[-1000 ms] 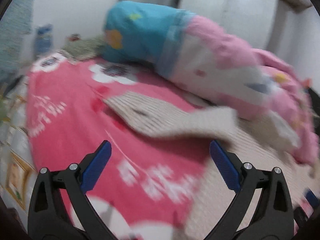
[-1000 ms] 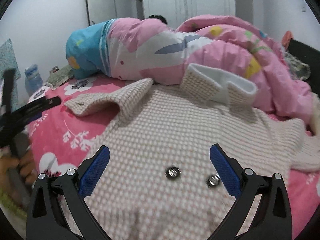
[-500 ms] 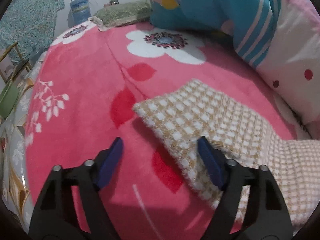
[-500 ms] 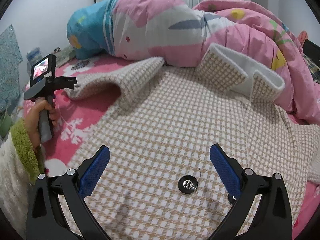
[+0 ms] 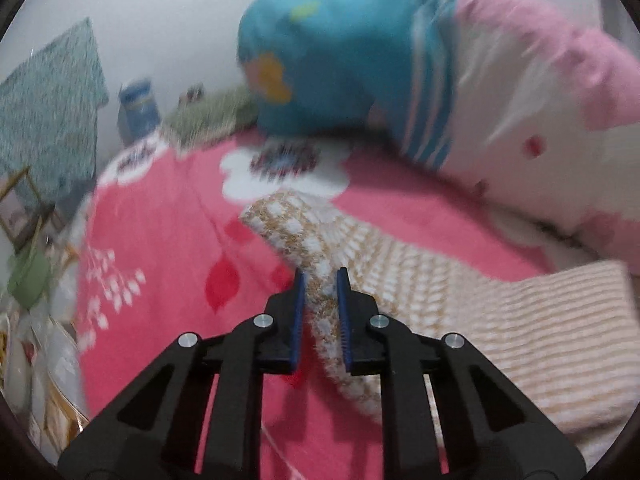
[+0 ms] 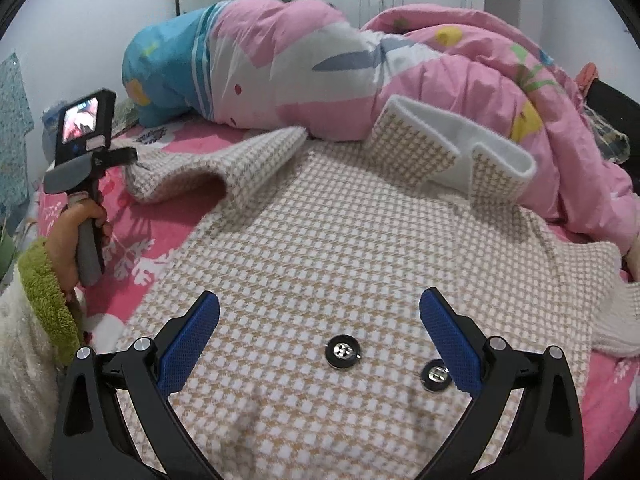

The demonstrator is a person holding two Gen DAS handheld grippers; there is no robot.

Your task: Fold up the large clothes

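A beige and white houndstooth coat (image 6: 360, 248) lies spread on the pink floral bed, collar (image 6: 452, 148) towards the quilt, two black buttons (image 6: 342, 350) near me. My left gripper (image 5: 321, 276) is shut on the end of the coat's left sleeve (image 5: 304, 240) and holds it slightly lifted; the same gripper shows at the sleeve end in the right wrist view (image 6: 120, 156). My right gripper (image 6: 320, 312) is open and empty just above the coat's front, the buttons between its fingers.
A rolled pink, white and blue quilt (image 6: 320, 68) lies along the far side of the bed (image 5: 160, 240). A green cushion (image 5: 208, 120) and blue container (image 5: 138, 104) sit at the bed's far left. Clutter lies beyond the left edge.
My left gripper closed on the sleeve end, which it straddled open half a second ago, and raised it slightly. The right gripper moved little, staying open over the coat.
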